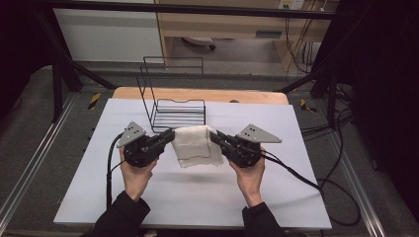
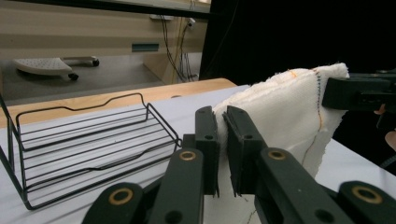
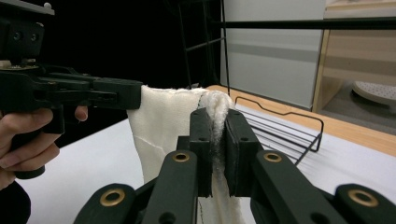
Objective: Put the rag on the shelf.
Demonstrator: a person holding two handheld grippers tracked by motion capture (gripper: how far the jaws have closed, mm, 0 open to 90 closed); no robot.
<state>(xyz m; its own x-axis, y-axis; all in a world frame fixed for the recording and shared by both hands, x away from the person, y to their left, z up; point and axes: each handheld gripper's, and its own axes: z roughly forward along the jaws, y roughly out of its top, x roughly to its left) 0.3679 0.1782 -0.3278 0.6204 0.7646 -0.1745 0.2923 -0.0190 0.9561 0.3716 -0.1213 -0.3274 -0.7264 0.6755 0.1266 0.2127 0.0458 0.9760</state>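
A folded white cloth with thin red stitching hangs between the two grippers above the white table, its lower part drooping toward the person. My left gripper is shut on the cloth's left upper corner; in the left gripper view the cloth is pinched between its black jaws. My right gripper is shut on the right upper corner, and the cloth bunches between its jaws. A hand holds each gripper from below.
A black wire rack stands just behind the cloth at the table's far middle, its tall back frame rising behind a low slatted basket. Cables trail off the right side. The white sheet covers the table toward the person.
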